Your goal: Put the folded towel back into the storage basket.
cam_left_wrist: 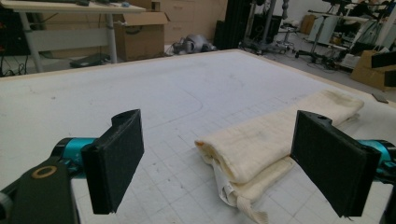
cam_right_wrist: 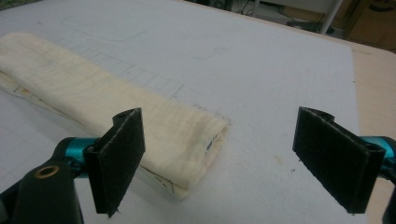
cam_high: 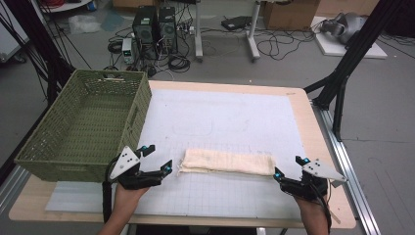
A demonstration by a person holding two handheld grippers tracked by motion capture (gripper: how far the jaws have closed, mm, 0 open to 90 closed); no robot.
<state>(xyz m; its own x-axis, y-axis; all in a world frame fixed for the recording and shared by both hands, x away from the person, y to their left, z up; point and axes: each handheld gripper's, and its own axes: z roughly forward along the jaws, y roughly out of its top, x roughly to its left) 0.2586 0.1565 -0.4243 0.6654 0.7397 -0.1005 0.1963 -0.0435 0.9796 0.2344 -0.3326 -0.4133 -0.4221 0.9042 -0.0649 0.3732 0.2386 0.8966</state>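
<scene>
1. The cloth (cam_high: 226,162) lies folded into a long narrow strip on the white mat (cam_high: 220,117) of the table (cam_high: 325,161), near the person's edge, running left to right. Its layers show at both ends in the two gripper views.
2. The left hand-held gripper (cam_high: 156,159) sits just off the strip's left end, jaws spread wide with nothing between them. In the left gripper view the cloth end lies ahead, toward the right jaw, untouched.
3. The right hand-held gripper (cam_high: 289,167) sits at the strip's right end, jaws likewise wide and empty. The nearer fingertip looks close to the cloth corner; contact cannot be confirmed.
4. Judgement: one gripper at each end suggests a two-handed pickup by the ends, either for a further fold or for transfer.
5. The green basket (cam_high: 85,129) stands at the table's left side, just beyond the left gripper. Its interior is empty. It is a likely destination for the cloth.
</scene>
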